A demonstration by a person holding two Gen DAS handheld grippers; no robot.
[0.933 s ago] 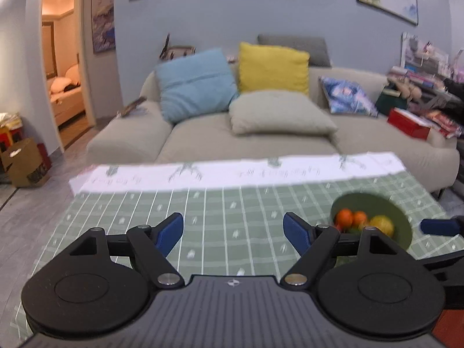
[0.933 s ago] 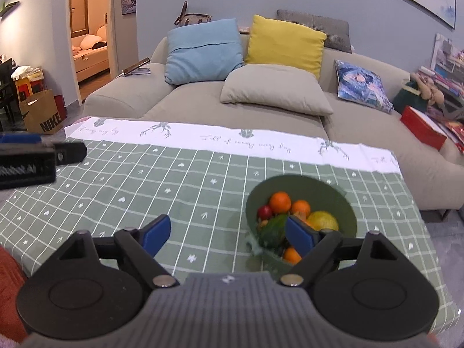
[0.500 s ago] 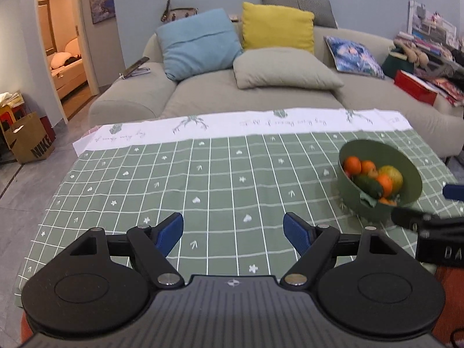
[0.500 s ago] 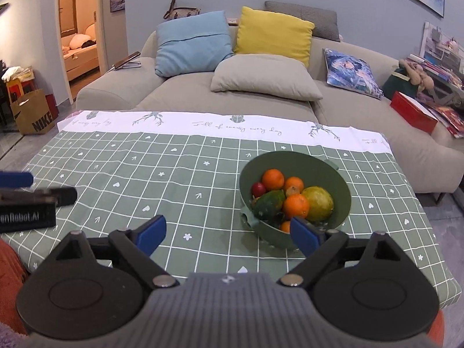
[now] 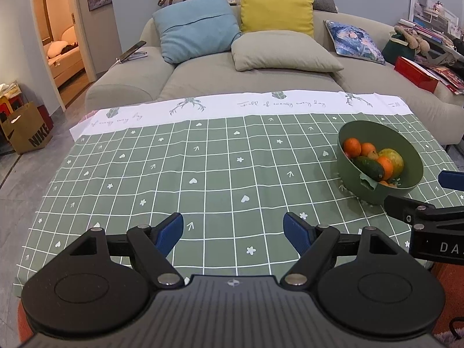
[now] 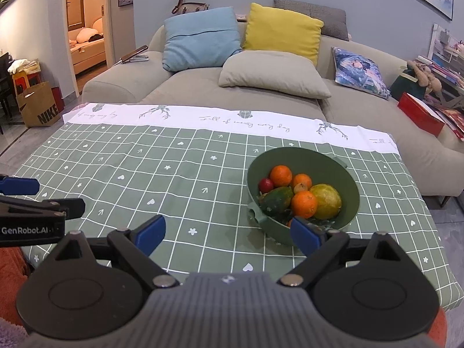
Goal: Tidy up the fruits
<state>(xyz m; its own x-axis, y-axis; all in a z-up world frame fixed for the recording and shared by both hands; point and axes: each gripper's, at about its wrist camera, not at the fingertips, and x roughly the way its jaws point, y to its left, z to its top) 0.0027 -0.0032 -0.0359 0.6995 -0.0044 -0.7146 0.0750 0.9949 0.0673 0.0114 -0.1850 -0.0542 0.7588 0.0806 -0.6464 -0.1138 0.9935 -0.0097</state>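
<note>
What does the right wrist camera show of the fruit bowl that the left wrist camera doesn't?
Only the right wrist view shows the small red fruit tucked at the bowl's left side, and the whole inside of the bowl. Only the left wrist view shows the bowl's near outer wall from the side. Both show the oranges, the dark green fruit, the yellow-green fruit, and both grippers open and empty: left gripper, right gripper.

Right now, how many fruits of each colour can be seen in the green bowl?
In the green bowl, right wrist view:
Orange: 3, plus a sliver of a possible fourth, partly hidden
Red: 1
Dark green: 1
Yellow-green: 1
Total: 6 clearly visible
</note>
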